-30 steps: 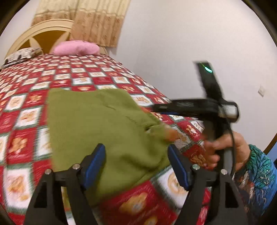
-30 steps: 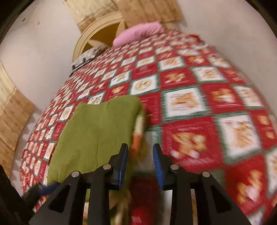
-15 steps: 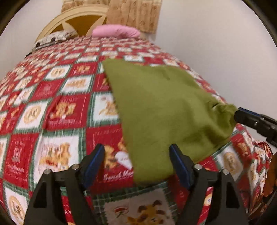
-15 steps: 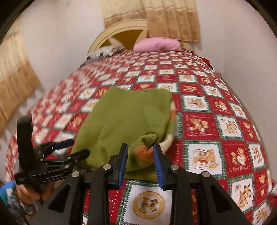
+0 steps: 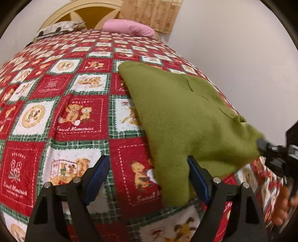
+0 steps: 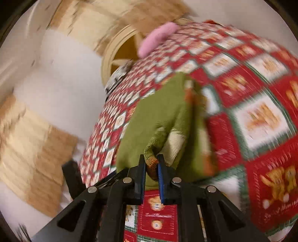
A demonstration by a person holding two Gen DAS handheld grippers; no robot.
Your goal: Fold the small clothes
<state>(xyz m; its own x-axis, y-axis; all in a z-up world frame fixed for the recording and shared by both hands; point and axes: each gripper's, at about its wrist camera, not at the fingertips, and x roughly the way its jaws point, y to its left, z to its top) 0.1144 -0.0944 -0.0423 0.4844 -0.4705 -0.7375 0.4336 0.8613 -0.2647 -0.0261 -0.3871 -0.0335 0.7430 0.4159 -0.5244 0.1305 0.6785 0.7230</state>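
Green sweater (image 5: 182, 119) lies on the bed w/ a red-green patchwork quilt (image 5: 78, 115), toward the bed's right side in the left wrist view, its near corner drooping to the quilt's front edge. Left gripper (image 5: 149, 178) is released, jaws spread wide and just been opening; the sweater's near corner sits betw. them, against the right pad, not pinched. Right gripper (image 6: 151, 167) has just been closing and is clenched on a bunched sweater edge where orange and cream knit shows; right wrist view is motion-blurred. In the left view it grips the sweater's right corner. Pink pillow (image 5: 128, 28) rests by the headboard (image 5: 61, 16), well apart from the sweater.
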